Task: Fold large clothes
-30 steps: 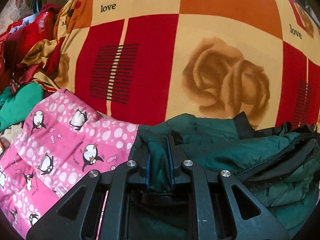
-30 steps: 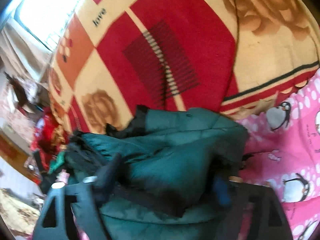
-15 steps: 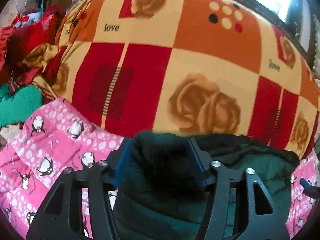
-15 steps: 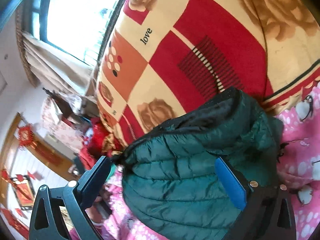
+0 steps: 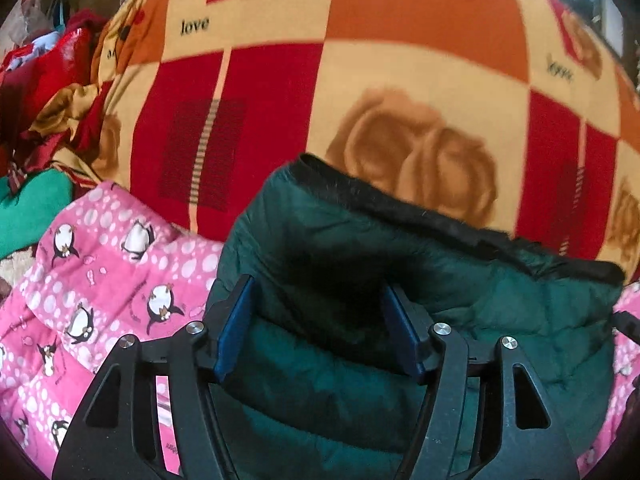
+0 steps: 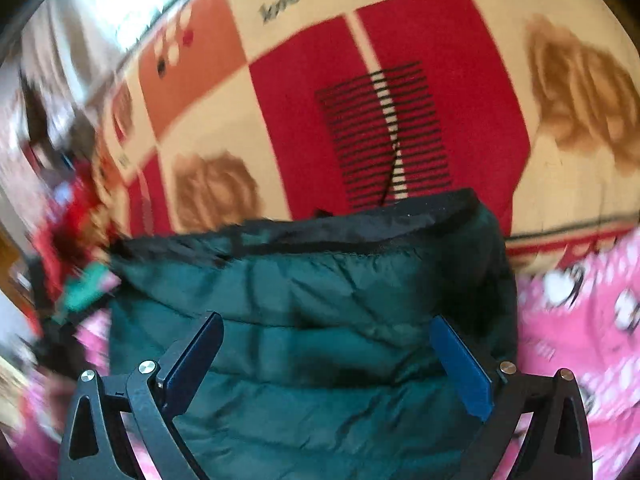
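The left tool (image 5: 320,324) is standing wide open, gripping nothing, with the green jacket (image 5: 360,300) lying between its fingers on a pink penguin quilt (image 5: 100,280). The right tool (image 6: 328,356) is gaping equally wide over the same jacket (image 6: 312,312), beside a rose-patterned blanket (image 6: 320,60).

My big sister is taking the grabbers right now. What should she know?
Left gripper: open, holding nothing, right over the green jacket.
Right gripper: open too, over the same jacket.
The jacket lies bunched in a puffy bundle on the pink penguin quilt, black lining edge toward the rose blanket.
Done: it looks folded over.
Left: probably flatten and tidy it, then the next garment.
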Demonstrator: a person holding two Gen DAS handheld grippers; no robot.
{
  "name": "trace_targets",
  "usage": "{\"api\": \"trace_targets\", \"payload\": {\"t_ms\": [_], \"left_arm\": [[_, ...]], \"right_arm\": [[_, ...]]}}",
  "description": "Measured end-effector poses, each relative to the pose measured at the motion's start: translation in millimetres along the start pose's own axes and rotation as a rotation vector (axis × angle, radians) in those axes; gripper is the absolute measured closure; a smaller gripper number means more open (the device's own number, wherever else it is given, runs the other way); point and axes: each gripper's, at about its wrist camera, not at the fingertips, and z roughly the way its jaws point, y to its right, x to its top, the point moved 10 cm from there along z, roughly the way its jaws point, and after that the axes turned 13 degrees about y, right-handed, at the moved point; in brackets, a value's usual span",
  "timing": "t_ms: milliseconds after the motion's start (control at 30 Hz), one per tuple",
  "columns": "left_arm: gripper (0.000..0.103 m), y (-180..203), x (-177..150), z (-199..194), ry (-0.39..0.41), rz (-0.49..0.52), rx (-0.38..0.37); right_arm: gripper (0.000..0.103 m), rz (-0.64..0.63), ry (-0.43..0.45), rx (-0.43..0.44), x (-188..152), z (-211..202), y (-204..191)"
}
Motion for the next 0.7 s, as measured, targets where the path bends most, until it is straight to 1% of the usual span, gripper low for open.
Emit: {"api": "trace_targets", "payload": {"t_ms": [67,100,133,200,267,333,433,533,567,600,700], "left_arm": [[0.039,1.5,-4.8,10.4,-0.016,0.025,0.027],[0.039,2.9,-7.6,16.2,-0.028,0.048,0.045],[0.038,4.1,-9.6,20.7,-0.038,0.068,0.059],[0.036,7.0,-13.6,28.8,-0.047,0.111,0.086],[0.034,8.2,-15.8,33.5,-0.045,0.138,0.097],[0.030,8.3,-17.7,38.8,-0.044,0.144,0.098],[0.028,5.5,-20.7,45.0,-0.054,0.124,0.095],[0.028,5.3,-21.8,46.1,-0.054,0.134,0.102],[0.028,5.7,-22.1,45.7,-0.052,0.140,0.103],[0.028,5.5,-22.2,45.6,-0.051,0.141,0.102],[0.028,5.6,-23.0,45.3,-0.049,0.135,0.100]], "right_arm": [[0.000,-0.058,-0.014,-0.063,-3.6,14.4,4.6],[0.001,-0.085,-0.029,-0.112,-6.9,25.8,11.1],[0.001,-0.095,-0.040,-0.143,-9.3,33.2,17.2],[0.001,-0.086,-0.061,-0.177,-15.9,48.3,28.2],[0.001,-0.075,-0.070,-0.194,-20.4,58.1,34.9],[0.000,-0.068,-0.080,-0.203,-25.7,65.0,40.8],[0.000,-0.061,-0.085,-0.211,-29.2,68.6,46.2],[0.000,-0.067,-0.085,-0.223,-24.7,62.4,43.2],[0.001,-0.062,-0.075,-0.224,-20.9,56.7,41.7],[0.001,-0.044,-0.048,-0.218,-14.4,47.4,38.8],[0.001,0.025,0.046,-0.162,3.8,21.0,31.3]]}}
